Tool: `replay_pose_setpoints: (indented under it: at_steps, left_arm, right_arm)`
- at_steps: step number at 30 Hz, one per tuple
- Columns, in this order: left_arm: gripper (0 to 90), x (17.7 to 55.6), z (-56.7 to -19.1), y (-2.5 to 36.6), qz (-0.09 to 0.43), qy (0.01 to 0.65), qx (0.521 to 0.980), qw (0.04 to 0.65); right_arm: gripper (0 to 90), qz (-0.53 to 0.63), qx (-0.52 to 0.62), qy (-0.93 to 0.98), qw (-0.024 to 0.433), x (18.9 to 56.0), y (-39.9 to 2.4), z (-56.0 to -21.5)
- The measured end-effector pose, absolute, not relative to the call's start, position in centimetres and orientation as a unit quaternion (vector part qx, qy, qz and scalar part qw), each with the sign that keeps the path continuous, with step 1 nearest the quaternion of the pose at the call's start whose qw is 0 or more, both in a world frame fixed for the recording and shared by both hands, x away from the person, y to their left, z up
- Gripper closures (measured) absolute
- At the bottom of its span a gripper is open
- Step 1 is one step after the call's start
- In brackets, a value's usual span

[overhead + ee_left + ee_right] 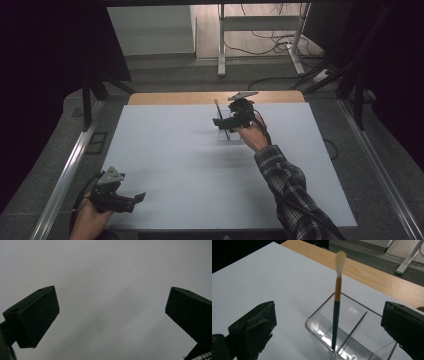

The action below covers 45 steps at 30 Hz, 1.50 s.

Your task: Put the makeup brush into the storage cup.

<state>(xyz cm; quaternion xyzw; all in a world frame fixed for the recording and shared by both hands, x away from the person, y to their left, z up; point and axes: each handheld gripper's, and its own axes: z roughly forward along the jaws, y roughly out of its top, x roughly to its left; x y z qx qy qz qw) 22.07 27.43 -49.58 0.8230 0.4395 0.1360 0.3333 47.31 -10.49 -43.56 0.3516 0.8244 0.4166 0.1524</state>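
Nearest the person, well short of the clear holder (pixel 352 332), the left hand-held gripper (pixel 131 199) rests wide open and empty on the worktop (pixel 190 165). The right hand-held gripper (pixel 327 327) gapes wide around the holder, gripping nothing. Inside stands a brush (pixel 336 312): dark blue handle, orange collar, pale bristles upward.

A brush (pixel 336 307) stands in a divided clear holder (pixel 352 340) near the table's (pixel 165 165) far edge
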Motion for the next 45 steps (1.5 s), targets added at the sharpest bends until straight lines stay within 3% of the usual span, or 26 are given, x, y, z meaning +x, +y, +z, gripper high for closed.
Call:
replay_pose_setpoints:
  at_steps: [45]
  left_arm:
    - [0.0, 22.1, -49.6, 27.4, 0.136, 0.439, 0.823, 0.333]
  right_arm:
    - [0.0, 0.411, 0.325, 0.840, 0.144, 43.5, -12.3, -43.8]
